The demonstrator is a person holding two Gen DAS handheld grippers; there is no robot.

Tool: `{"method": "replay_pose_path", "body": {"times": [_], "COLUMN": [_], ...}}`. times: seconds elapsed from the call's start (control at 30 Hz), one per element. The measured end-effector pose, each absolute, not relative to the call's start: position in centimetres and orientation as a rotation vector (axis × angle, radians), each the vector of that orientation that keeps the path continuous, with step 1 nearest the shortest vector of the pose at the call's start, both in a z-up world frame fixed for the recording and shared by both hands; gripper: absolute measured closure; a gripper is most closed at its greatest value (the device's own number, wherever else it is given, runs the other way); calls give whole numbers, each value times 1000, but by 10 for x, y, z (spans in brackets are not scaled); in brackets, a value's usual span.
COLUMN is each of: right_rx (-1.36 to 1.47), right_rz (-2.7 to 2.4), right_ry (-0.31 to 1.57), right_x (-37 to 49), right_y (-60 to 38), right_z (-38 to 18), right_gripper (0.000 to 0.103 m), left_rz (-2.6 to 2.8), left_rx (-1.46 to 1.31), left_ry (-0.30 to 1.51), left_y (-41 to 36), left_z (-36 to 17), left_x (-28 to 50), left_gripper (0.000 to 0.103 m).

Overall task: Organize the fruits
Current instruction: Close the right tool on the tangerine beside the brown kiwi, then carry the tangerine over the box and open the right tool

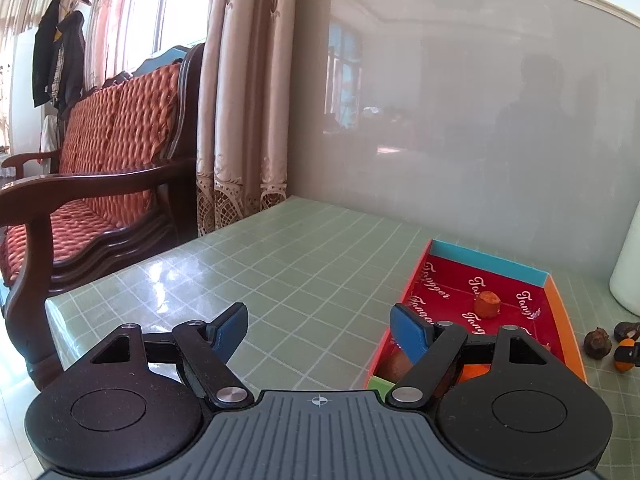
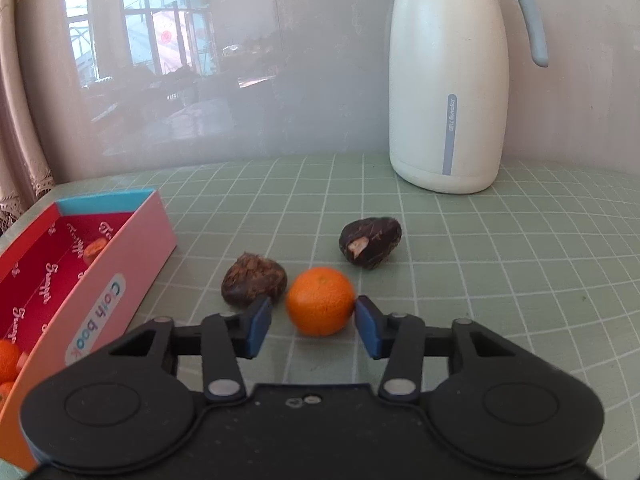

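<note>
Orange and round, a tangerine point(image 2: 321, 301) is sitting on the green gridded tabletop point(image 2: 480, 280) right between the blue pads of the right claw point(image 2: 314, 322). The claw is standing spread wide around the fruit: its right pad is touching or almost touching the peel, while the left pad is staying clear of it, so nothing is being gripped. Just left of the tangerine, a rough brown fruit point(image 2: 254, 283) is lying close against the left pad's tip, crowding that side. A second dark brown fruit point(image 2: 370, 242), with a pale broken patch, is resting a little farther back to the right.

At the left, a shallow cardboard box point(image 2: 132, 256) is lying open, its pink outer wall reading "Cash book" and its red lining printed with a repeated cursive word that looks like "Tangger". More tangerines point(image 2: 8, 358) are showing in its near corner, and another orange piece point(image 2: 95, 249) is lying deeper inside.

The left claw point(image 1: 320, 330) is hovering wide open and empty over the tabletop beside that box point(image 1: 560, 320), its right finger overlapping the box's near end, where a brown fruit point(image 1: 396, 366) is peeking out.

Farthest back, a white jug point(image 2: 448, 80) with a grey-blue handle is standing by the wall; its strip label is too small to read surely. A wooden sofa point(image 1: 100, 160) with red cushions is standing beyond the tabletop's left edge.
</note>
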State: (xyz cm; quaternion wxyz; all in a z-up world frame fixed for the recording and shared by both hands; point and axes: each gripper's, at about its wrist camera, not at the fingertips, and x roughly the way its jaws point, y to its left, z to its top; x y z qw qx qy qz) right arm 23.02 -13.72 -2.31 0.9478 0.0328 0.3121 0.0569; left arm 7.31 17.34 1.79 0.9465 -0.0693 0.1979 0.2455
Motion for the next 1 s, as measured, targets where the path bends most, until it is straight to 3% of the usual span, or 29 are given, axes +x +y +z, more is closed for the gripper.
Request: {"method": "replay_pose_path", "body": {"times": [0.6, 0.8, 1.0], "right_rx": [89, 73, -29], "right_rz": [235, 443, 603], "right_ry": [574, 502, 506], "right_x": [214, 189, 176], "right_y": [-118, -77, -14], "right_z": [-6, 17, 23], "right_gripper": [67, 67, 67], "left_rz": [600, 685, 714], "left_rx": [-201, -227, -255], "left_ry": [405, 380, 386], "left_y": [192, 204, 217], "left_z": [16, 16, 14], "left_x": [68, 58, 51], "left_gripper": [24, 14, 13]}}
